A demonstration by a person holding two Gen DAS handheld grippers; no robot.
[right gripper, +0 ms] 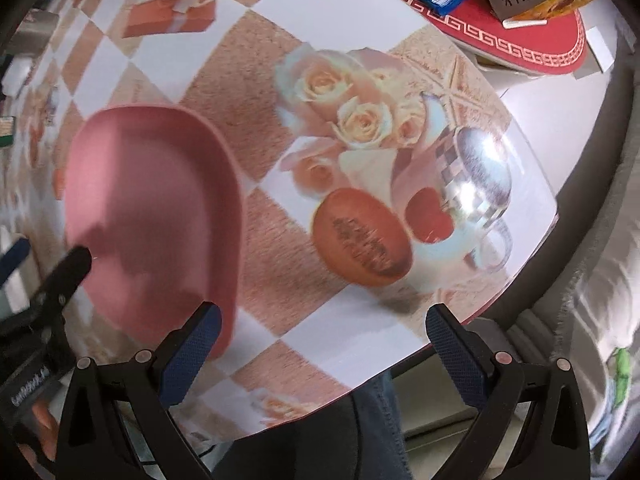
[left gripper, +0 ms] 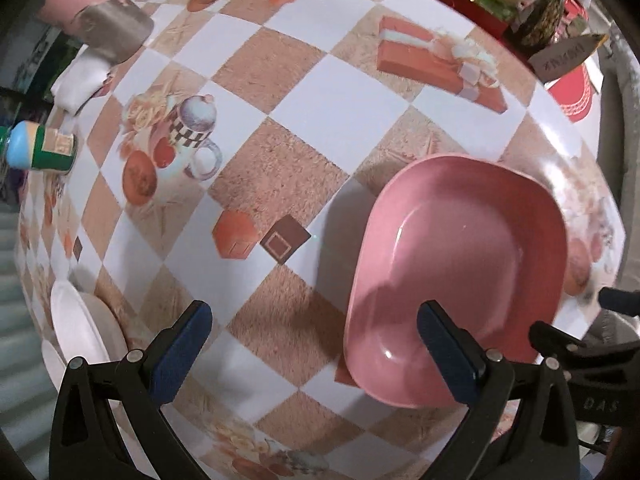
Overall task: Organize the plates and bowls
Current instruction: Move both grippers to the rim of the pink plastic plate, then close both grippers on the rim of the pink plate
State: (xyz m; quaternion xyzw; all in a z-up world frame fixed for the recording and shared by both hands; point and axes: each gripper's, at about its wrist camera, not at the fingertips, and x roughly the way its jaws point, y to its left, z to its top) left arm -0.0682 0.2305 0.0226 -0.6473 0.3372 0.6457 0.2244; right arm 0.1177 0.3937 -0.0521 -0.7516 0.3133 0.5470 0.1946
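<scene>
A pink bowl [left gripper: 460, 280] sits upright on the checked tablecloth; it also shows in the right wrist view [right gripper: 156, 216]. My left gripper [left gripper: 316, 344] is open above the table, its right finger over the bowl's near rim. My right gripper [right gripper: 324, 344] is open and empty over the table's front edge, its left finger at the bowl's near right rim. Stacked white plates [left gripper: 80, 328] lie at the table's left edge, left of my left gripper. The left gripper's arm shows in the right wrist view [right gripper: 60, 276].
A green and blue bottle [left gripper: 40, 150], a white cloth [left gripper: 80, 80] and a metal container [left gripper: 114, 32] stand at the far left. A red mat [right gripper: 520, 40] with packets lies at the back right. A sofa [right gripper: 592, 280] borders the table's right side.
</scene>
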